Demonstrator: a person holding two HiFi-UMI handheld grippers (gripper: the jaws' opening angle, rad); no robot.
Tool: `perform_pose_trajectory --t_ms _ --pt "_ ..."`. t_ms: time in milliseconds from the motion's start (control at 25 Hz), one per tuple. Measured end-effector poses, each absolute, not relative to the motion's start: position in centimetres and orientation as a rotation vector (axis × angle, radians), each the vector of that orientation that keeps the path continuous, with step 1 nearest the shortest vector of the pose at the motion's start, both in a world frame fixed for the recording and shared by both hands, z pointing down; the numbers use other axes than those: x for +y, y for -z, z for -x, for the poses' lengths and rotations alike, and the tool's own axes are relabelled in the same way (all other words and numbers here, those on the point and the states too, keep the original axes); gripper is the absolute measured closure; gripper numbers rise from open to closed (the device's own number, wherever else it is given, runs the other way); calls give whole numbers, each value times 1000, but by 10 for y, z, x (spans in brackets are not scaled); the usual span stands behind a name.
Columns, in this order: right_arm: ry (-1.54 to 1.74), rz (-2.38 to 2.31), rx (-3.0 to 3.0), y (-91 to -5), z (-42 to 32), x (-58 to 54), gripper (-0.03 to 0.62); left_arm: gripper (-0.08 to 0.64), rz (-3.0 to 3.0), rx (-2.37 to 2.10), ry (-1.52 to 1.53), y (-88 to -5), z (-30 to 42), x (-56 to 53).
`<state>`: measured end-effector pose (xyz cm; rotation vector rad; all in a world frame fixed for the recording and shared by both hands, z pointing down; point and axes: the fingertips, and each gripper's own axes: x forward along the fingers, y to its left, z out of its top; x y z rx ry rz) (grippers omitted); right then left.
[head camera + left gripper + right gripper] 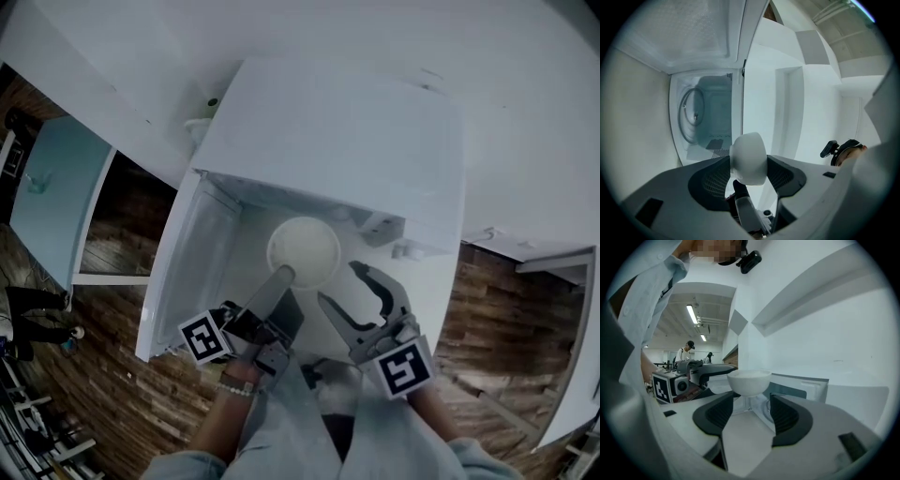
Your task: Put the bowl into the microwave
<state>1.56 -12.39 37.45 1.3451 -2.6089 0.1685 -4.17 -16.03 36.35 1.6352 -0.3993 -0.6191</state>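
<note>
A white bowl hangs in front of the open white microwave, over its mouth. My left gripper is shut on the bowl's near rim. In the left gripper view the bowl shows edge-on between the pads, with the microwave cavity and its turntable ring beyond. My right gripper stands open just right of the bowl and does not touch it. In the right gripper view the bowl floats ahead of the open jaws, with the left gripper holding it from the left.
The microwave door swings open to the left. White walls and shelves surround the microwave. Wooden flooring lies to either side. A person stands at the far left, and others show far back in the right gripper view.
</note>
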Motion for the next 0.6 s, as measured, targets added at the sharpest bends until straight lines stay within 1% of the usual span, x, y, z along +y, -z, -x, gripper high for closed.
perform_pose_trajectory --t_ms 80,200,360,600 --pt "-174 -1382 -2592 -376 -11 -131 330 324 -1633 -387 602 -368 42 -166" --pt "-147 -1436 -2556 -377 -8 -141 324 324 -1627 -366 577 -375 40 -173" --pt "-173 -1448 -2542 -383 0 -153 288 324 -1618 -354 579 -379 42 -184" --pt "-179 -1469 -2537 -389 9 -168 287 324 -1600 -363 566 -393 44 -189"
